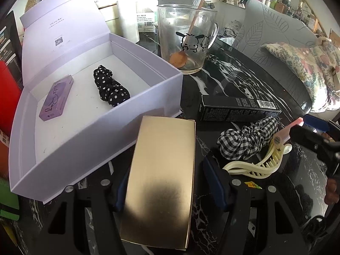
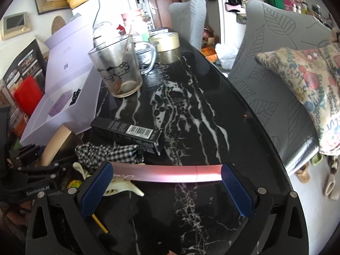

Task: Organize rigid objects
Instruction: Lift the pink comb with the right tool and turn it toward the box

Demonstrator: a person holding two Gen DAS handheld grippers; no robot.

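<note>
My left gripper (image 1: 167, 189) is shut on a gold box (image 1: 161, 174), held just in front of the open lilac box (image 1: 63, 148). Inside the lilac box lie a small purple box (image 1: 56, 97) and a black polka-dot scrunchie (image 1: 110, 88). My right gripper (image 2: 166, 178) is shut on a long pink box (image 2: 167, 173), held crosswise between the blue pads above the black marble table (image 2: 191, 106). A black barcode box (image 1: 238, 108) (image 2: 127, 132), a checked scrunchie (image 1: 246, 140) (image 2: 108, 153) and a cream hair claw (image 1: 261, 165) (image 2: 121, 186) lie on the table between the grippers.
A glass mug (image 1: 184, 40) (image 2: 116, 72) with a wooden spoon stands behind the lilac box. A tape roll (image 2: 166, 40) sits at the far end. Grey chairs (image 2: 265, 68) with a printed cushion (image 2: 308, 80) stand along the table's right edge. Red and black items (image 1: 8, 89) crowd the left.
</note>
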